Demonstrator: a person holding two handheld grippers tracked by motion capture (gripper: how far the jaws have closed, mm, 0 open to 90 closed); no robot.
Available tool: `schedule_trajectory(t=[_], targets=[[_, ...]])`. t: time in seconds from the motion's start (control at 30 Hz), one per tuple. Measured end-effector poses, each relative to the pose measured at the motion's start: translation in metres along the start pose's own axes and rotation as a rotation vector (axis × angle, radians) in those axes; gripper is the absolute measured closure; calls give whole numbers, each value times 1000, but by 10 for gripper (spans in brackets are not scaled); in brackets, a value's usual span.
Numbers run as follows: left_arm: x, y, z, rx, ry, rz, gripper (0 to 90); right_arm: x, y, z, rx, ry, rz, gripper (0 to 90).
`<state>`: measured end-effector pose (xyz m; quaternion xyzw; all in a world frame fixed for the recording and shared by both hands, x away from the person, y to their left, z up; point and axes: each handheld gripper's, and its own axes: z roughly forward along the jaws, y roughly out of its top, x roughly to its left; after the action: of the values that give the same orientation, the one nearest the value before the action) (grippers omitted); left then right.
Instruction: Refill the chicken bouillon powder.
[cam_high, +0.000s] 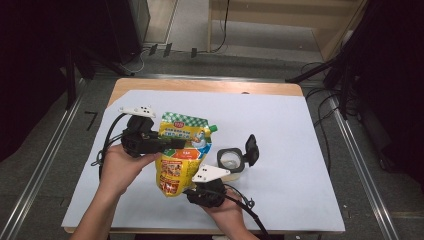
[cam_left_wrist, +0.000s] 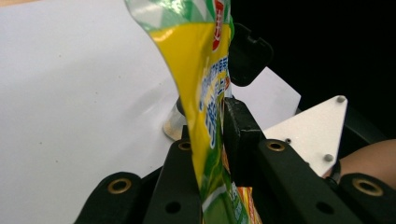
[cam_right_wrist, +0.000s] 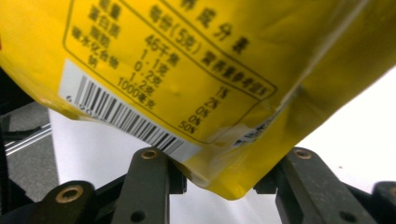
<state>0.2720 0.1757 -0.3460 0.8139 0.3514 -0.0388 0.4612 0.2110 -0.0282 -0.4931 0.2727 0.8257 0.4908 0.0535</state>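
Observation:
A yellow and green spout pouch (cam_high: 182, 150) with printed labels and a green cap is held up over the white sheet. My left gripper (cam_high: 167, 145) comes in from the left and is shut on the pouch's left side. In the left gripper view the pouch (cam_left_wrist: 205, 70) runs edge-on between the two pressing jaws of the left gripper (cam_left_wrist: 208, 126). My right gripper (cam_high: 192, 187) sits below, shut on the pouch's bottom corner. In the right gripper view the pouch's barcode side (cam_right_wrist: 210, 70) hangs between the jaws of the right gripper (cam_right_wrist: 224, 158).
A small clear container (cam_high: 231, 159) stands just right of the pouch, its black flip lid (cam_high: 251, 149) open. A white sheet (cam_high: 280, 130) covers the wooden table (cam_high: 200, 85). Metal rails and cables run on the floor on both sides.

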Motion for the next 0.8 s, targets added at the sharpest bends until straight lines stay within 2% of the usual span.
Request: schedule_trajectory(t=[0.2, 0.33, 0.43, 0.6, 0.8], targets=[[-3, 0, 6, 19, 25, 13, 829, 2, 1, -1, 1, 25, 11, 642], [-7, 0, 13, 44, 47, 32, 820, 5, 3, -2, 9, 25, -11, 609], [-9, 0, 16, 53, 54, 39, 811, 7, 3, -2, 6, 34, -9, 603], [-11, -1, 23, 70, 42, 43, 808, 13, 6, -4, 2, 27, -69, 596], [-14, -1, 29, 90, 50, 51, 807, 17, 7, -4, -5, 40, -79, 585]])
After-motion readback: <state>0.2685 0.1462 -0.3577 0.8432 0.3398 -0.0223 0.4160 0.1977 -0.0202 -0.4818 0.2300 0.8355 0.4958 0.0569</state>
